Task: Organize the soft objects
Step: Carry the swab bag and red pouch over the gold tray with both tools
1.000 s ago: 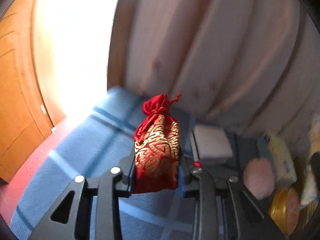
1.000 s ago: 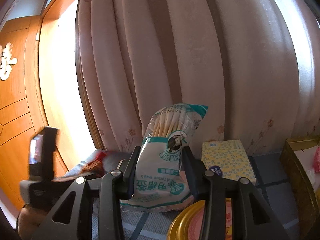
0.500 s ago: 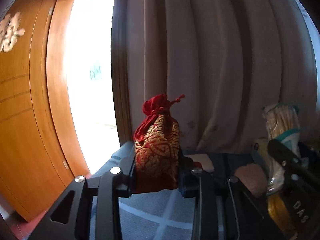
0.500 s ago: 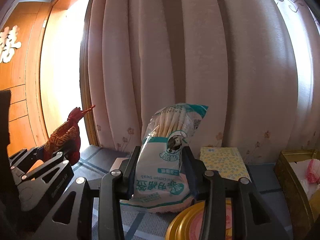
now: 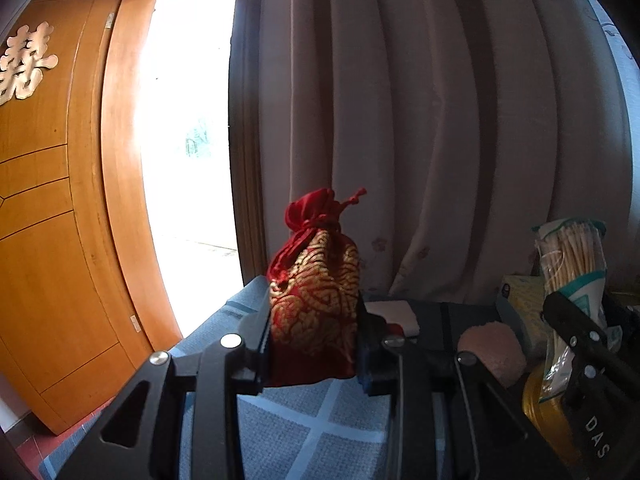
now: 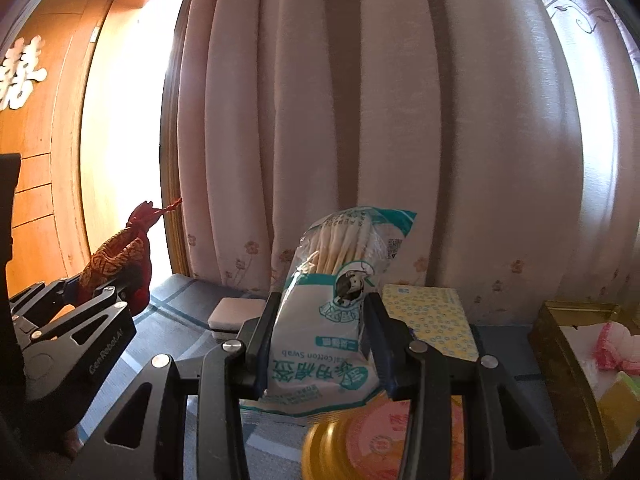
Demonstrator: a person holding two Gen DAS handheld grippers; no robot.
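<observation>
Red-and-gold drawstring pouch stands upright, clamped between the closed left tongs, lifted above the blue grid-patterned bench. To its right, the right tongs grip a cotton swab packet, also upright. A white pad lies far on the bench near the curtain. Right of the packet sit a yellow patterned tissue pack and a gold tin box; a pink puff lies nearby.

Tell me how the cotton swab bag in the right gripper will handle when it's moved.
The cotton swab bag is thin plastic film, so probably light and a bit slippery. The right gripper squeezes its lower half; the swab sticks inside likely keep it fairly stiff. Its unsupported top may sway.
</observation>
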